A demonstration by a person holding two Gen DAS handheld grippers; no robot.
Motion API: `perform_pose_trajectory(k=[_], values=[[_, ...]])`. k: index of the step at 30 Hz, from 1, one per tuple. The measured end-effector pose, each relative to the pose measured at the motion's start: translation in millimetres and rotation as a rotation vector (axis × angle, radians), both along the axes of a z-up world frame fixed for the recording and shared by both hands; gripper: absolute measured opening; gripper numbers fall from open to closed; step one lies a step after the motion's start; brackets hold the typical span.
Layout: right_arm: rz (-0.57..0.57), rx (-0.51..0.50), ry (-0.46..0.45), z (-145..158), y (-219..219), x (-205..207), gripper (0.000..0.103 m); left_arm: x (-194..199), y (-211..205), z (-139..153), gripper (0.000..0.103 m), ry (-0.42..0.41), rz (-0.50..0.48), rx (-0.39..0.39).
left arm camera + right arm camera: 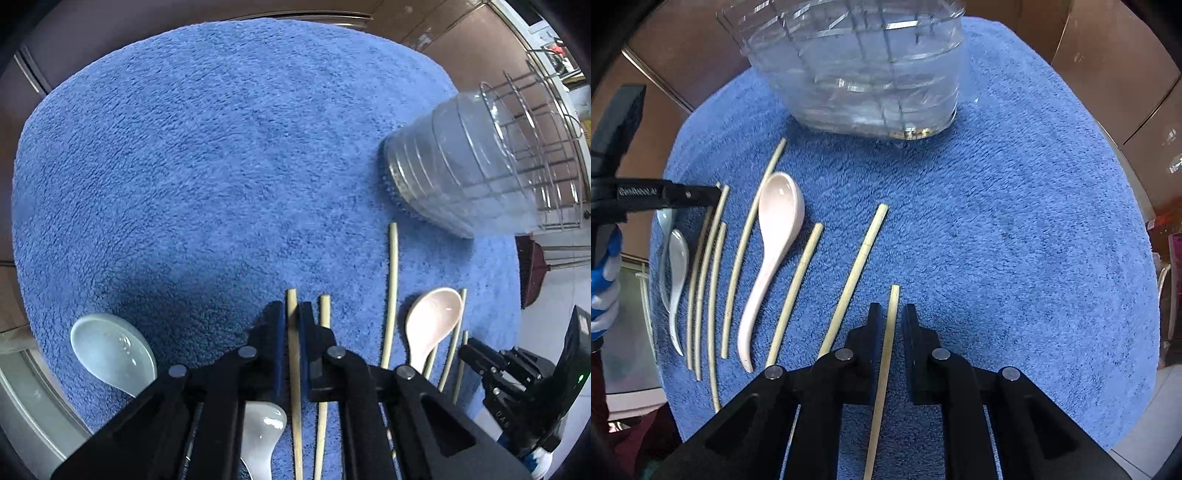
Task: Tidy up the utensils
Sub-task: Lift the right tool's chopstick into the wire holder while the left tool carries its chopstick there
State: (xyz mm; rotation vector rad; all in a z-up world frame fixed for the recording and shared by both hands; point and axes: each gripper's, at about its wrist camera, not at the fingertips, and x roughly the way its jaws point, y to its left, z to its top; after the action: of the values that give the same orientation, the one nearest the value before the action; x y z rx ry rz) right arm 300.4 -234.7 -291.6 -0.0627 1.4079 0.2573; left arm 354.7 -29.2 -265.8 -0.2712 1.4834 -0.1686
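Both: left fingers [275, 325] clamp a chopstick [293, 332], right fingers [873, 325] another chopstick [891, 325]; pink spoon [779, 210], clear tub [857, 74] nearby.

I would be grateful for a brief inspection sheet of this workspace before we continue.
Surface: blue towel, spread flat.
Job's things: loose chopsticks, pink spoon and pale spoons on the towel; clear container at its far edge.
Clutter: nothing seen.
Grippers: left gripper shut on a chopstick; right gripper shut on a second chopstick.
Cables: nothing seen.
Surroundings: wire rack, broom.
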Motion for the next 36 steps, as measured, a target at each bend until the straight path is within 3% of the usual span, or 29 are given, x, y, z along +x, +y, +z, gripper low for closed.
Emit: perform_pose_trajectory(k=[7, 11, 13, 16, 27, 36], values=[[-0.011, -0.019, -0.006, -8.1, 12.3, -0.6, 0.006, 1.9, -14.9, -1.2, 0.005, -0.008, 0.025, 0.044], [-0.031, 0.013, -0.029, -6.4, 10.6, -5.7, 0.006, 0.7, -15.6, -1.0, 0.005, -0.026, 0.053, 0.006], [-0.036, 0.031, -0.041, -3.8, 8.0, -12.6, 0.005, -2.2, -10.1, 2.2, 0.005, -0.047, 0.054, -0.024], [-0.028, 0.072, -0.092, 10.5, 4.0, -29.4, 0.005, -11.0, -12.8, 18.0, 0.005, -0.105, 0.028, 0.0], [-0.038, 0.21, -0.352, 99.8, -25.9, -107.0, 0.005, -69.6, -12.3, 115.4, 0.005, -0.366, -0.031, -0.032], [-0.022, 0.303, -0.651, 199.0, -34.8, -112.4, 0.005, -75.2, 6.5, 236.6, 0.005, -0.701, 0.016, -0.181]])
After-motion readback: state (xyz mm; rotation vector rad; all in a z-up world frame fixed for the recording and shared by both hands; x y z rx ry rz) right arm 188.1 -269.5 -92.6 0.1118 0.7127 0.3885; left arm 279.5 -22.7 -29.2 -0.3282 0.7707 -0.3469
